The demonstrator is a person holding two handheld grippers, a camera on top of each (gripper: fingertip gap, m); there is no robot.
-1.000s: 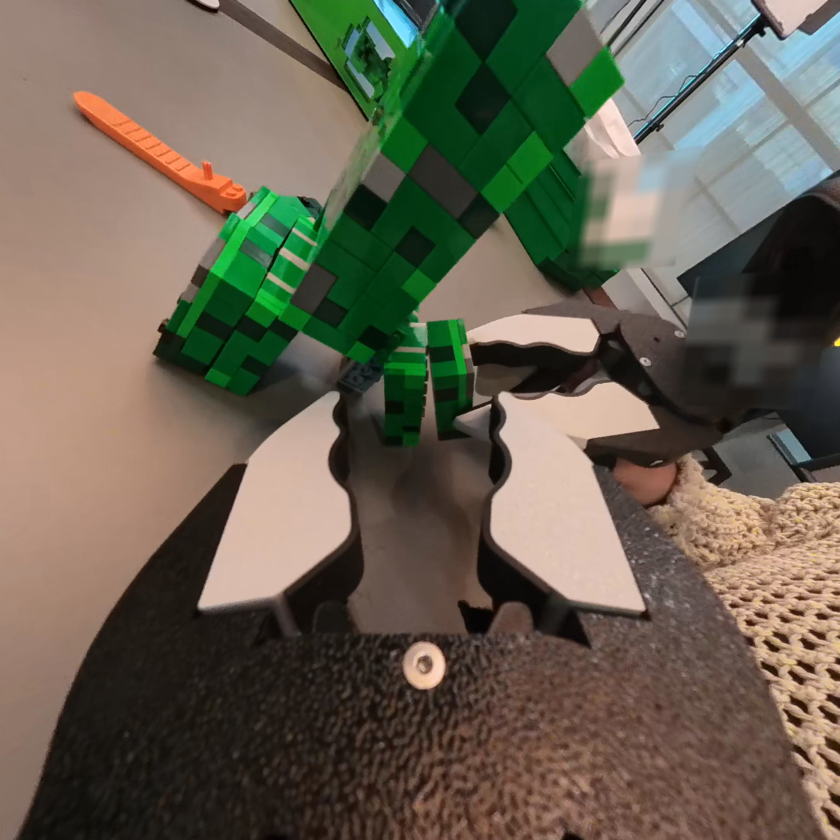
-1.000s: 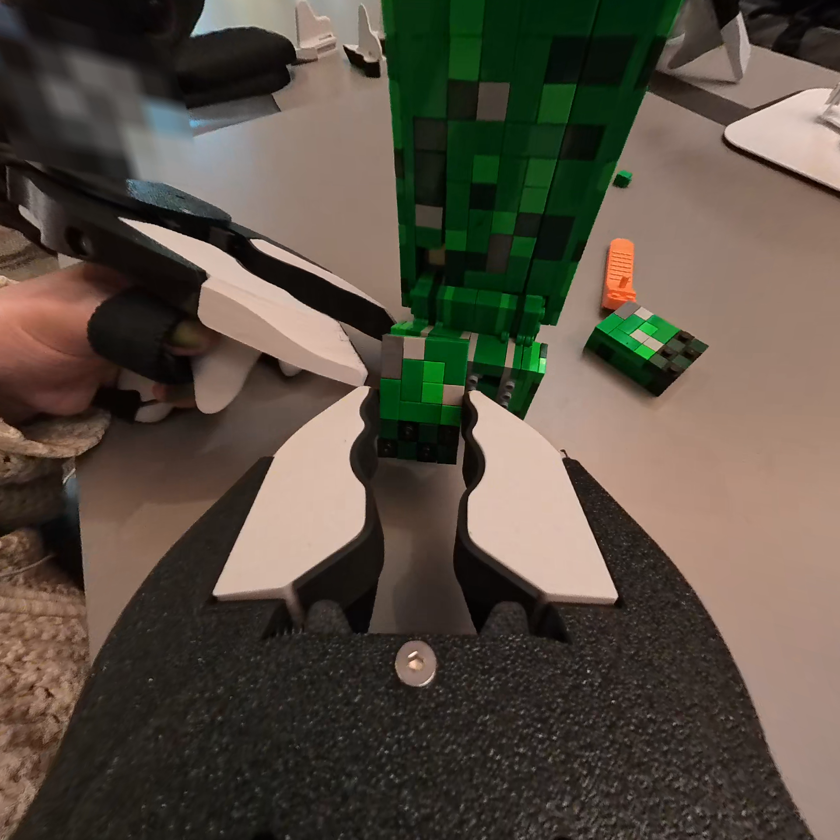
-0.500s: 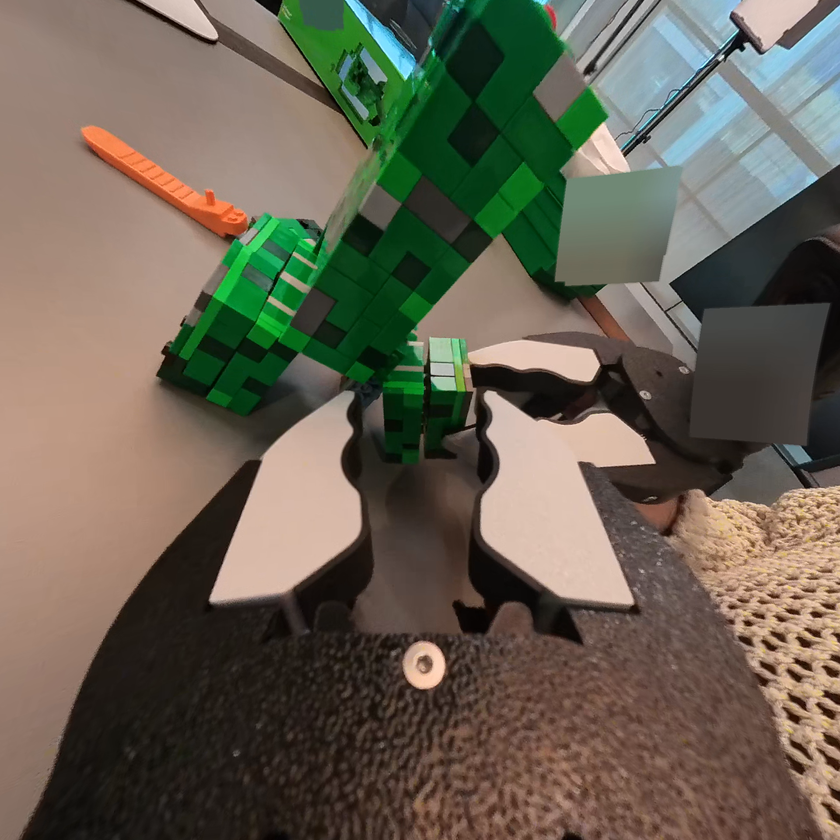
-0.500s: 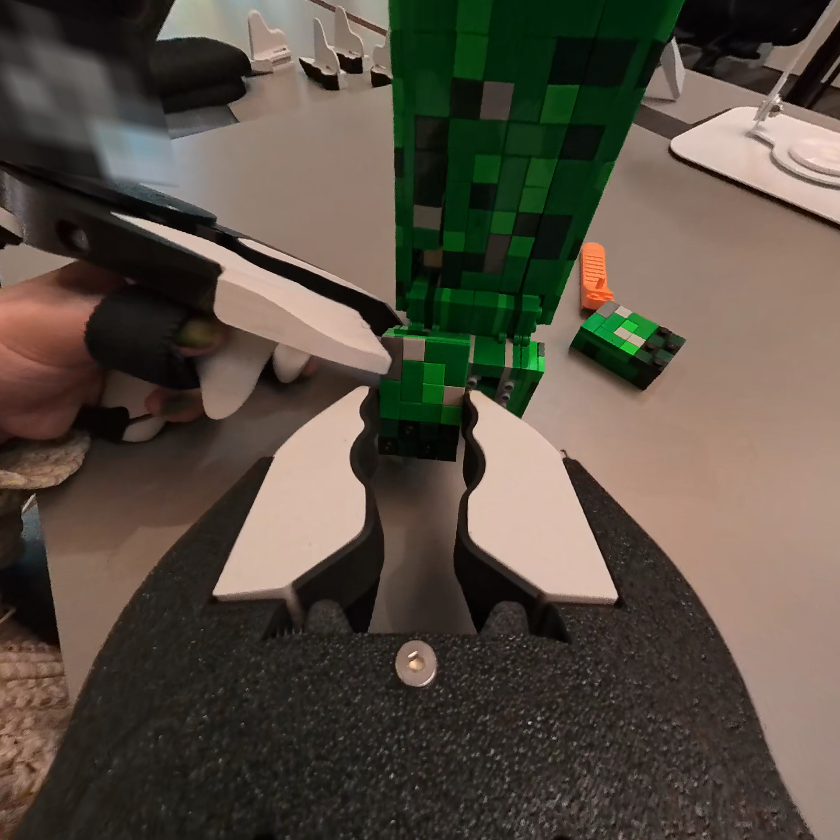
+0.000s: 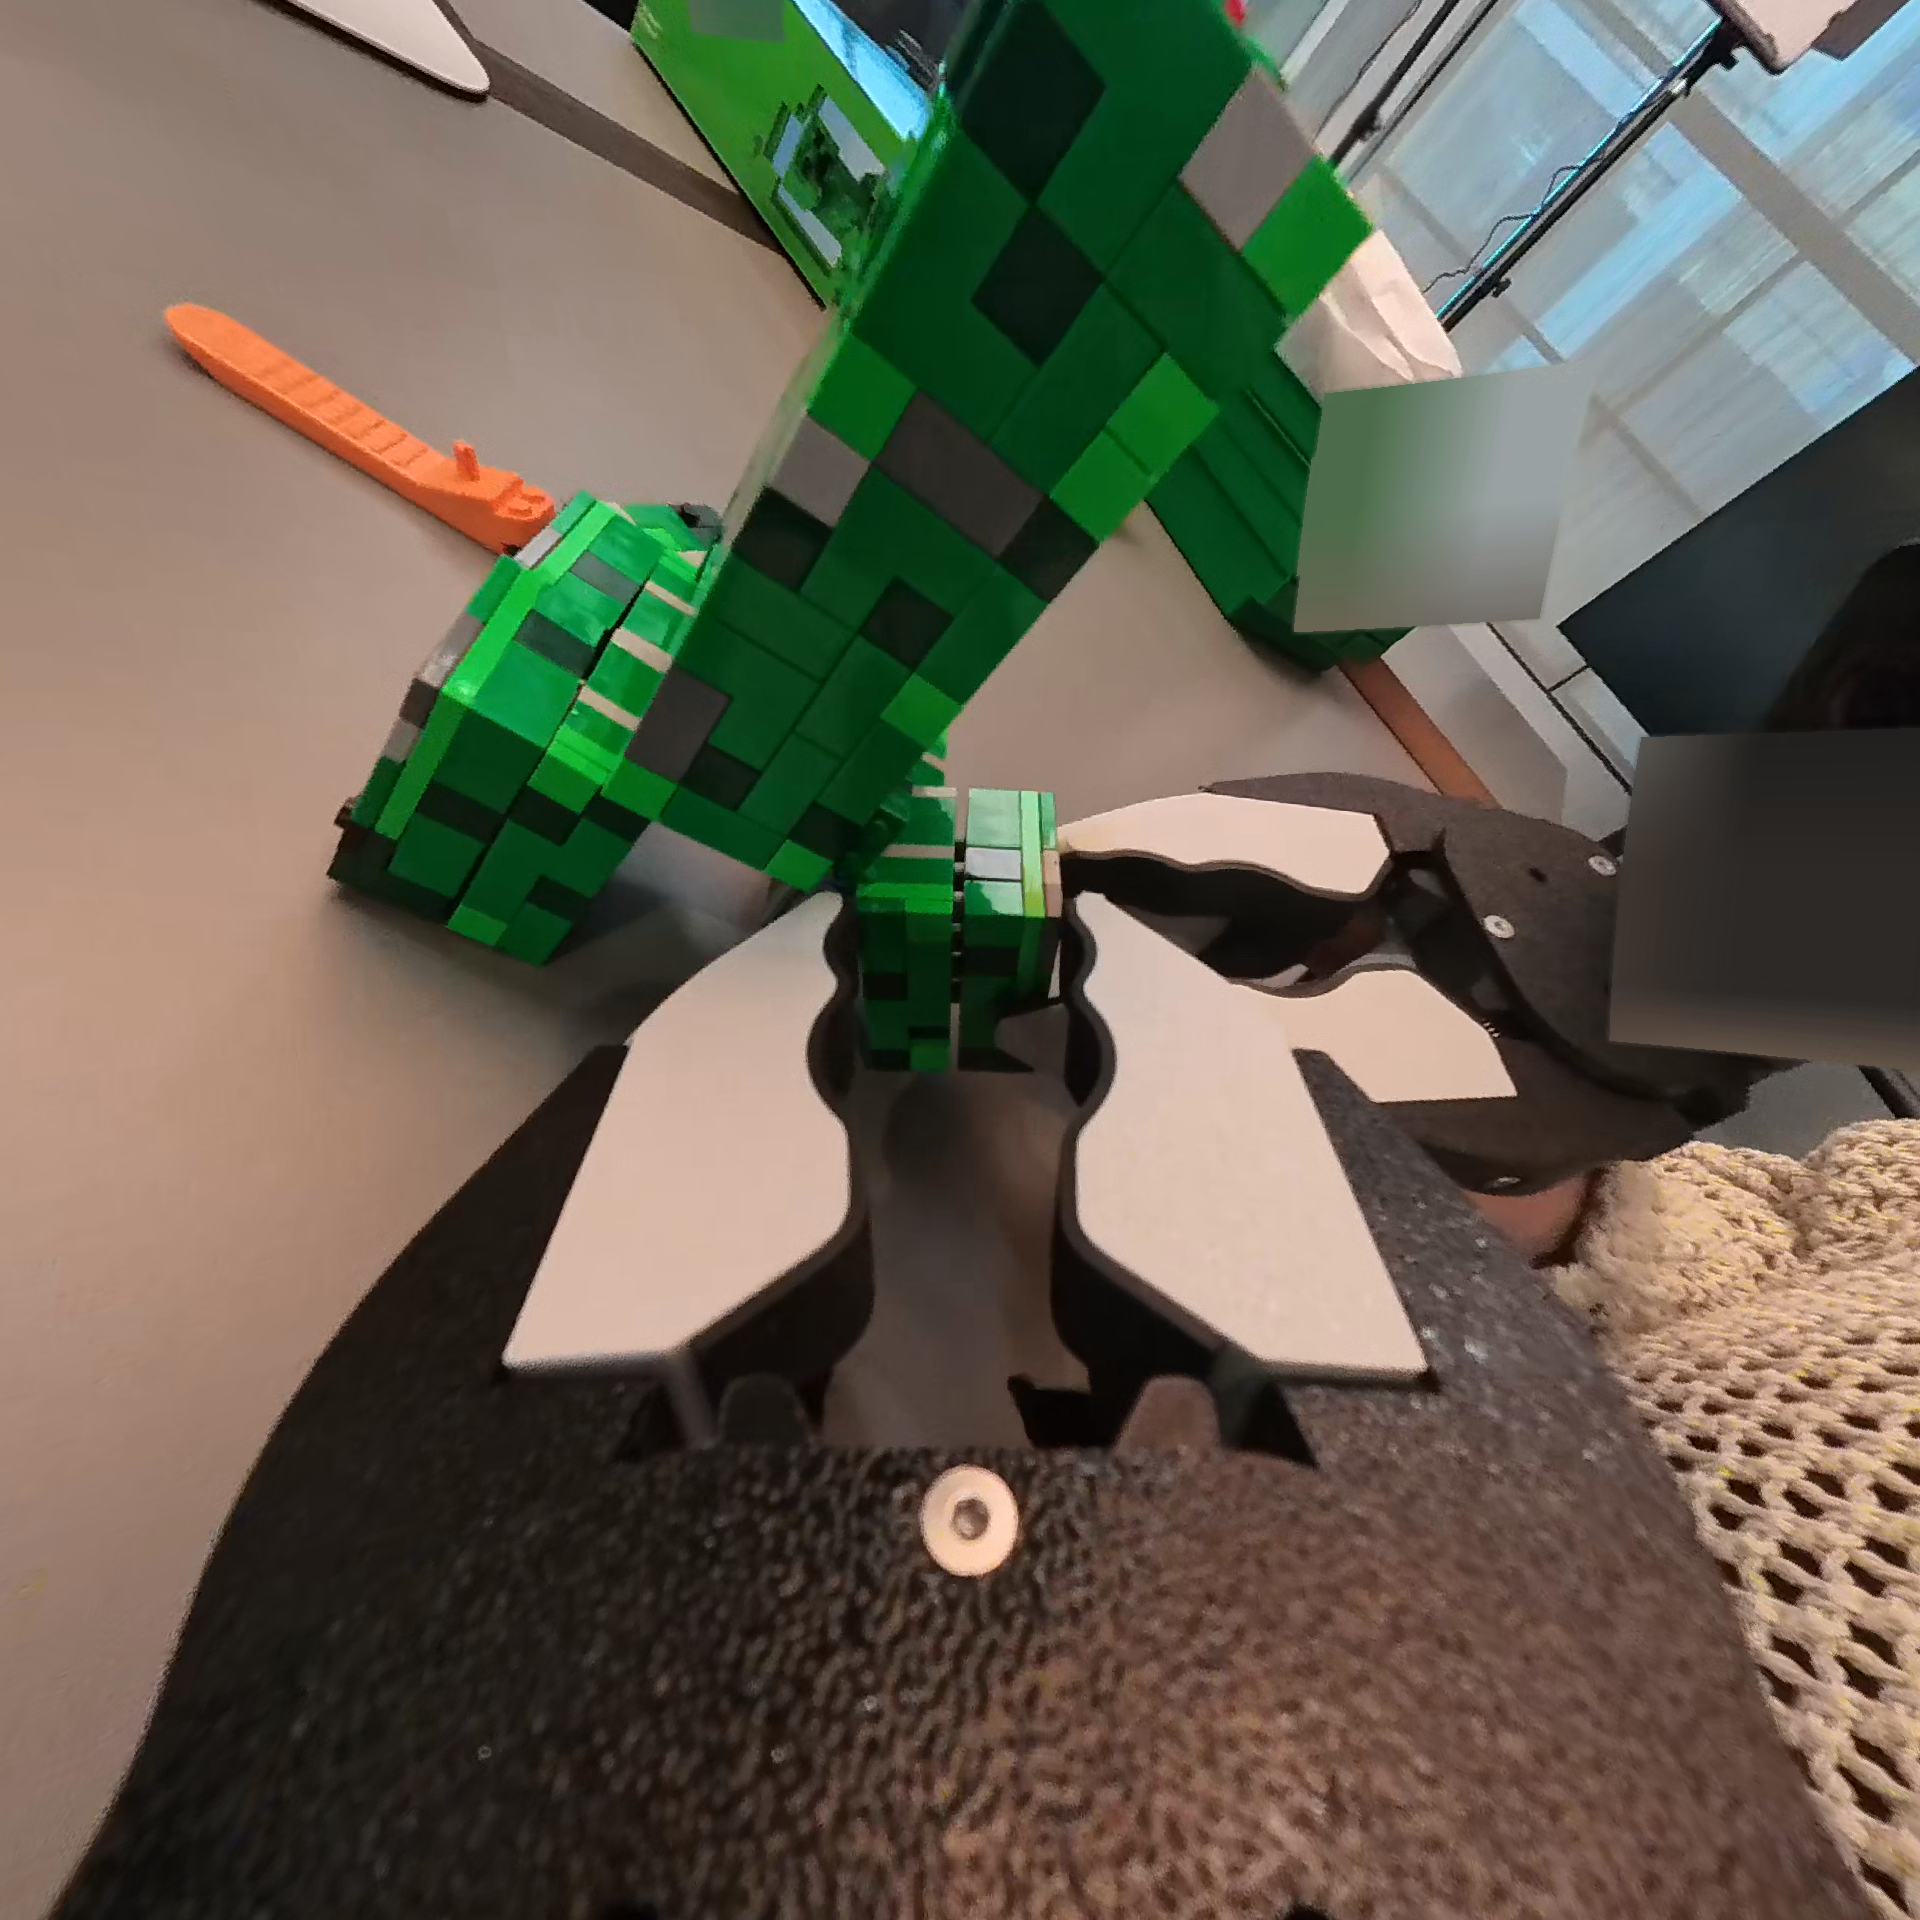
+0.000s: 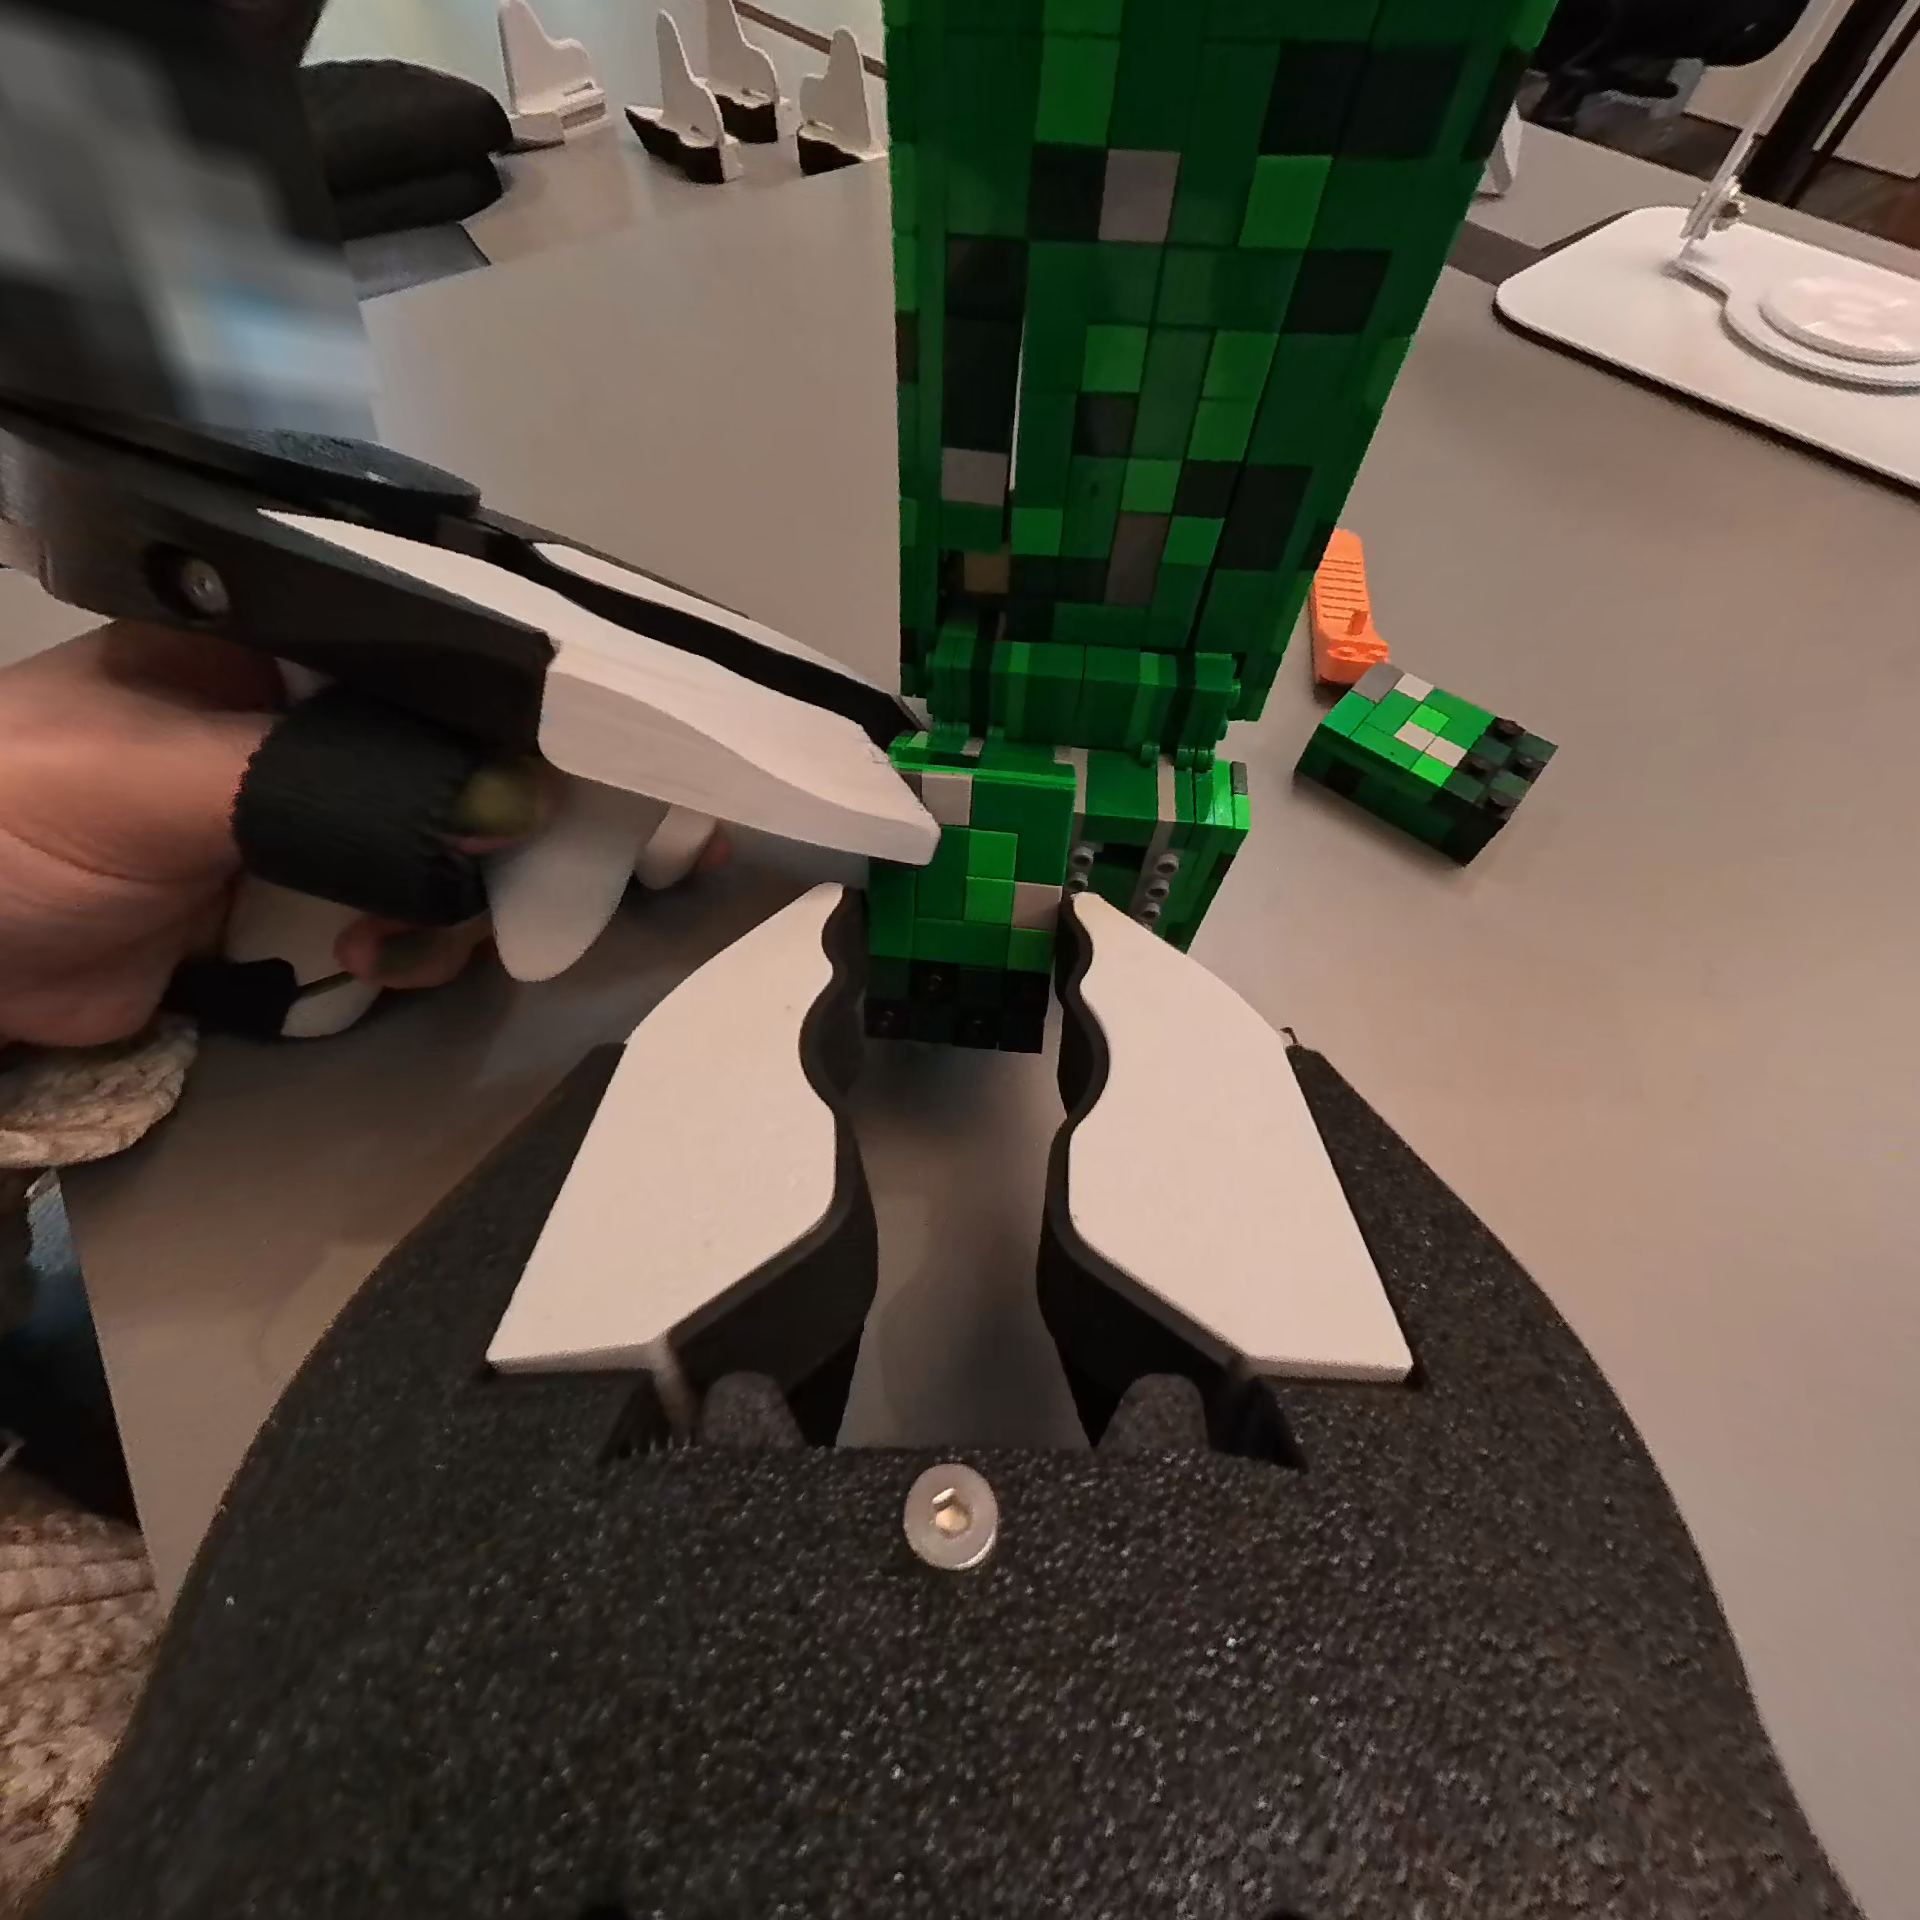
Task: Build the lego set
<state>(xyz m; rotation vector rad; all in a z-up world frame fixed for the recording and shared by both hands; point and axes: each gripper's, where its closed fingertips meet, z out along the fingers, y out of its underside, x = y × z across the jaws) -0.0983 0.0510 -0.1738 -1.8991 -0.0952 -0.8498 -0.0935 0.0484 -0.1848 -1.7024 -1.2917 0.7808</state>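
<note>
A tall green brick figure (image 6: pixel 1143 364) stands on the grey table (image 6: pixel 1558 1039); it also shows in the left wrist view (image 5: pixel 935 520). Its front foot block (image 6: pixel 977 831) sits between my right gripper's (image 6: pixel 961 914) fingers, which are shut on its sides. My left gripper (image 5: pixel 956 925) is shut on the same foot block (image 5: pixel 914 987) from the other side. In the right wrist view the left gripper (image 6: pixel 920 779) comes in from the left. In the left wrist view the right gripper's upper finger (image 5: pixel 1226 831) touches the foot from the right.
A loose green foot block (image 6: pixel 1423 769) lies on the table right of the figure, also in the left wrist view (image 5: pixel 520 727). An orange brick separator (image 5: pixel 353 426) lies behind it. A green box (image 5: pixel 790 156) and a white stand base (image 6: pixel 1714 312) are at the back. Both grippers' tips are close together, under 4 cm apart.
My left gripper has moved forward and closed from open onto the foot block, whose two halves now sit closer together. The right gripper has kept its hold.
</note>
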